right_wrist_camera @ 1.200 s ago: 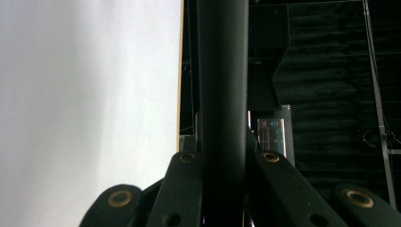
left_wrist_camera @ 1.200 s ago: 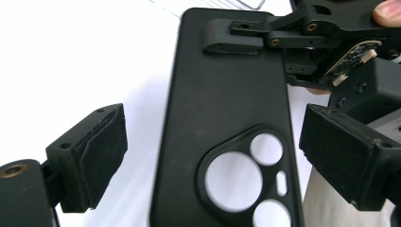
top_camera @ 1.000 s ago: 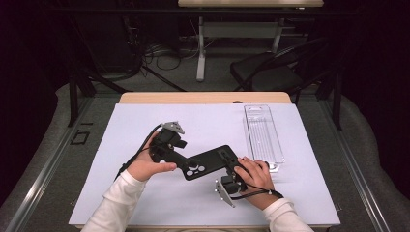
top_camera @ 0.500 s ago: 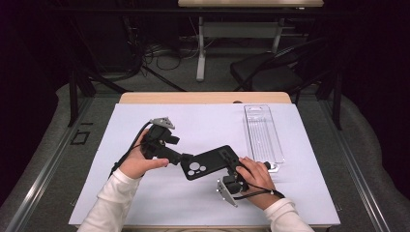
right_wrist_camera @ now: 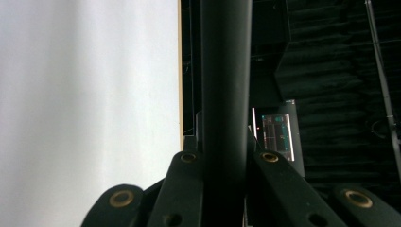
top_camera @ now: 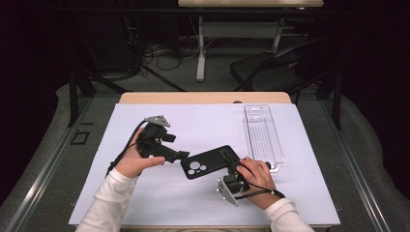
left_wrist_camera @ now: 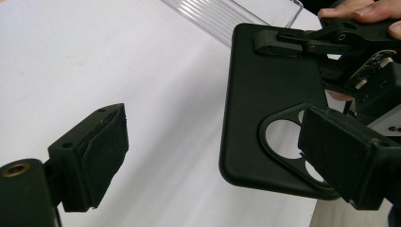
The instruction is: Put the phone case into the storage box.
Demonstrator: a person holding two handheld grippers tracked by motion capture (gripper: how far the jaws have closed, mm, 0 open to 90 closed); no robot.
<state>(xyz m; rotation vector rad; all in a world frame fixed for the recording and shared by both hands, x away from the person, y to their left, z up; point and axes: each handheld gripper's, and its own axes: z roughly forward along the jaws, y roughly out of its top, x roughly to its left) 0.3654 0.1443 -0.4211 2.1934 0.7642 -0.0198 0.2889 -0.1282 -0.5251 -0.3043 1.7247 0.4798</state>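
- The right gripper [top_camera: 231, 163] is seen with its jaws clamped on the black phone case [top_camera: 209, 162]; in the right gripper view the case's edge [right_wrist_camera: 225, 94] is pinched tight between the two jaws.
- The left gripper [top_camera: 180, 155] is held with its jaws spread wide and nothing gripped; in the left gripper view one pad [left_wrist_camera: 101, 151] is seen well clear of the case [left_wrist_camera: 265, 94], while the other lies in front of its camera cut-out.
- The case is found just below the middle of the high view, above the white tabletop [top_camera: 203, 123], its cut-out end turned toward the left gripper.
- Against the earlier frames, the left gripper has been drawn back toward the left of the frame and has been brought to the case's cut-out end again; the case has stayed clamped in place.
- A clear plastic tray [top_camera: 263, 133] is seen at the right of the tabletop, just beyond the right hand [top_camera: 256, 176].
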